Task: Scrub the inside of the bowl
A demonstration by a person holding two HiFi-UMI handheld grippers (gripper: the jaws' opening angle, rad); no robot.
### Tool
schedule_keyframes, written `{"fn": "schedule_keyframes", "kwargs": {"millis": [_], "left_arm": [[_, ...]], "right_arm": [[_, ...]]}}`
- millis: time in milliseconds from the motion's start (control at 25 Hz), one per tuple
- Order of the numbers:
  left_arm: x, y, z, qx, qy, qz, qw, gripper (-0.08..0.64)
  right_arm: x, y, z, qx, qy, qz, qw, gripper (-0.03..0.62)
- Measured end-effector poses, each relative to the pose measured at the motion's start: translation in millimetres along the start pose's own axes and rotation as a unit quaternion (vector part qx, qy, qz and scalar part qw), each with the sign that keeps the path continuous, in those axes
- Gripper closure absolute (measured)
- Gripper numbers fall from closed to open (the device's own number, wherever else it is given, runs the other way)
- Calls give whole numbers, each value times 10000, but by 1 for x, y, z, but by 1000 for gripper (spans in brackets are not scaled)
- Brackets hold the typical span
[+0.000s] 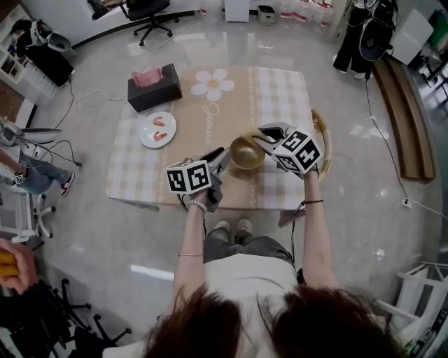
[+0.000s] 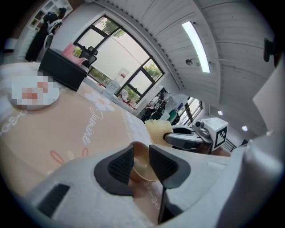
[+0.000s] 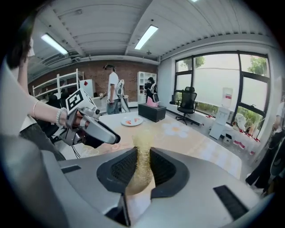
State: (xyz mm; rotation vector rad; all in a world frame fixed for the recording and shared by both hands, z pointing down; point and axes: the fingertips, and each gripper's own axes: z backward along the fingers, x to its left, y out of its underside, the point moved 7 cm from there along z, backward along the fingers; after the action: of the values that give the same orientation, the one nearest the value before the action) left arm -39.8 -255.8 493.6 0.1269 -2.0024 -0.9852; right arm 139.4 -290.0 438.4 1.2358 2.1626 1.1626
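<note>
golden bowl pinched by left hand-held gripper, right hand-held gripper clamping scrubber; plate, tissue box beyond.

The bowl is golden, the scrubber pale yellow, the tablecloth beige with white checks, the box probably black.

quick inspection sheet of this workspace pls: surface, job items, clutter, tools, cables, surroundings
surface: table under a checked cloth with a daisy print
job's things: bowl near the front edge; scrubber at its far side
clutter: tissue box; plate with food
tools: left tool shut on the bowl's rim; right tool shut on the scrubber
cables: cables on the floor left of the table
surroundings: office chair beyond the table; person at the left edge
</note>
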Motion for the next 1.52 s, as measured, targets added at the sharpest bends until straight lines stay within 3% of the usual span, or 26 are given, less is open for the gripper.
{"fn": "schedule_keyframes", "kwargs": {"millis": [120, 600, 1000, 1320, 1520], "left_arm": [[-1, 7, -1, -57, 83, 388, 9992, 460], [5, 28, -2, -30, -220, 971, 9950, 460], [11, 43, -6, -8, -218, 1604, 9868, 460], [12, 48, -11, -40, -178, 2042, 9788, 460], [13, 51, -12, 34, -208, 2161, 9761, 460]], "right_arm": [[-2, -1, -1, 261, -206, 371, 9988, 514], [0, 2, -5, 724, -679, 1157, 9883, 514], [-1, -4, -9, 1023, -952, 1746, 9747, 514], [1, -5, -13, 1485, -1200, 2307, 9541, 514], [8, -8, -19, 1813, -1458, 2937, 9271, 514]]}}
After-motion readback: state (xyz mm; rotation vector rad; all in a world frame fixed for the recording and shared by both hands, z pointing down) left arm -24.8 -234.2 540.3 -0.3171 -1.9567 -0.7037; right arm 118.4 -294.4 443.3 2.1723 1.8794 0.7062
